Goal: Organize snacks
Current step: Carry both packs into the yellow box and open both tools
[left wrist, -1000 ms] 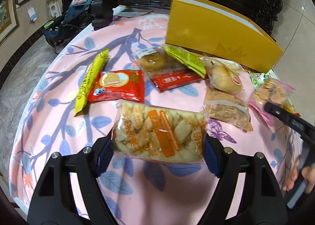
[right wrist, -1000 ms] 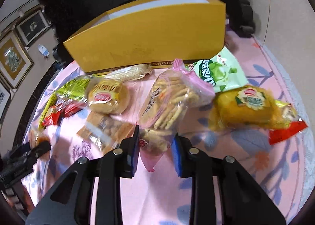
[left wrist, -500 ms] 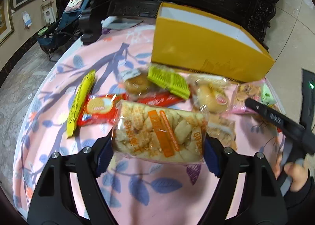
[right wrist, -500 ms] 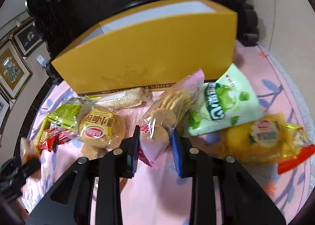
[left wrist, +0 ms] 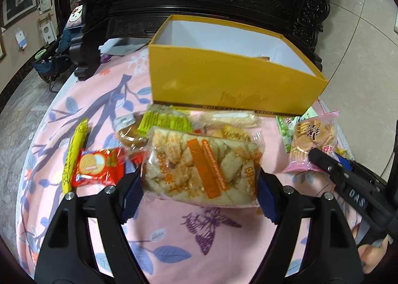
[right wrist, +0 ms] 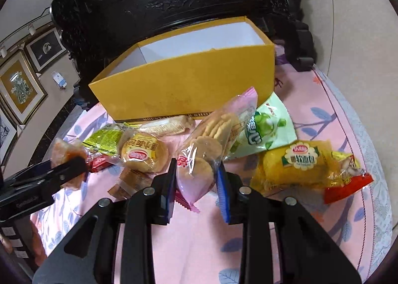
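Above table (left wrist: 174, 246): left claw (left wrist: 199, 184) clamps one rice-cracker bag (left wrist: 201, 167); right claw (right wrist: 196, 179) clamps one pink biscuit pack (right wrist: 211, 140); one yellow box (right wrist: 189, 85).

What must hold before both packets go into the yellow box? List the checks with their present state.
1. Left gripper clamped on the rice cracker bag: ok.
2. Right gripper clamped on the pink biscuit packet: ok.
3. Both packets lifted off the tablecloth: ok.
4. Yellow box open on top: ok.
5. Box floor free: cannot tell, only the white walls show.
6. Biscuit packet hanging straight: not ok, it leans.
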Demonstrator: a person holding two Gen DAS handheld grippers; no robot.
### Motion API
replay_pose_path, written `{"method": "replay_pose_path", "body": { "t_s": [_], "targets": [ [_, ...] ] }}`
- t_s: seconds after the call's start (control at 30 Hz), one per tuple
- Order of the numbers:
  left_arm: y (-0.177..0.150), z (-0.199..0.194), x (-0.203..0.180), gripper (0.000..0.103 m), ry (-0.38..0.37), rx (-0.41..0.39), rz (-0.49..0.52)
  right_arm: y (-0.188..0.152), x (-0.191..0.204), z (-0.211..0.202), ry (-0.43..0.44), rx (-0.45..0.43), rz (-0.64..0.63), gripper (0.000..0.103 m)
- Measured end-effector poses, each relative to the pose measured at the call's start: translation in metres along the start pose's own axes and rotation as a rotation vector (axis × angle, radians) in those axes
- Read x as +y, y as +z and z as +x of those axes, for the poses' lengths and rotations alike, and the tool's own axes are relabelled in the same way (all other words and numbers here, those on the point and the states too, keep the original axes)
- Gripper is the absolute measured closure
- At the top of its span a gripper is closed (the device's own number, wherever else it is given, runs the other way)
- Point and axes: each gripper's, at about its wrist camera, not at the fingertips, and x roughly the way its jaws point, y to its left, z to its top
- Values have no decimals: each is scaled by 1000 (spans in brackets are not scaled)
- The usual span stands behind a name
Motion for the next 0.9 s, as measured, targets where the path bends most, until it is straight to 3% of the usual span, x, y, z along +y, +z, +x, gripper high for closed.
{"method": "replay_pose_path", "body": {
  "t_s": [0.2, 0.3, 0.43, 0.77, 0.83, 0.87, 0.9],
  "targets": [
    [61, -2, -18, 25, 4, -53, 39, 49, 23, -13, 14, -48, -74, 73],
    [103, 3, -20, 25, -34, -52, 13, 81, 27, -13, 17, -68, -84, 73],
    [151, 20, -25, 25, -10, -47, 14, 128, 24, 0, -17, -76, -84, 73],
    [198, 63, -29, 21, 30, -16, 15, 175, 14, 34, -54, -65, -65, 72],
    [211, 76, -26, 9, 20, 33, -13, 186, 15, 48, -100, -22, -79, 61],
    [215, 80, -22, 6, 10, 52, -31, 191, 15, 53, -131, -4, -81, 42],
    [219, 81, -16, 6, 4, 61, -50, 194, 12, 52, -145, -8, -78, 39]
  ]
}}
